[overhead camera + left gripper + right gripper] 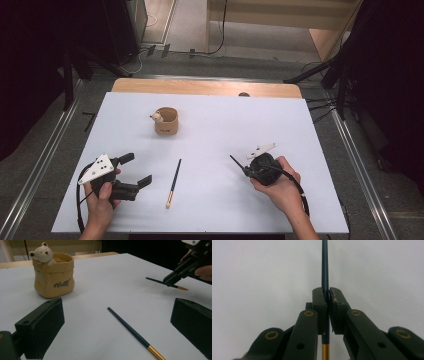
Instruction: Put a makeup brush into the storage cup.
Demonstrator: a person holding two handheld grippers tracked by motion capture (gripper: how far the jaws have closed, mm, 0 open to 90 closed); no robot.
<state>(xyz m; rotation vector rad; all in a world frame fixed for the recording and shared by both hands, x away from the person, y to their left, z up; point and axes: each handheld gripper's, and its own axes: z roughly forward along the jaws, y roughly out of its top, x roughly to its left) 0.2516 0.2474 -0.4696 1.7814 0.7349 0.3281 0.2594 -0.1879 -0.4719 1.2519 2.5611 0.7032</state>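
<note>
The right gripper [327, 293] is clamped on a dark chopstick [325, 267], whose gold end is cut off at the frame's bottom; the left gripper [135, 170] stands wide apart near the second chopstick [173, 183] lying on the white table [280, 130]; the tan bear pouch [166, 121] hides its contents; grey floor surrounds the table.

Table: white rectangular tabletop [280, 125] with a light wooden far edge [205, 87].
Floor: grey carpet [45, 150], black cables [220, 40].
Sides: black curtains [395, 75].
</note>
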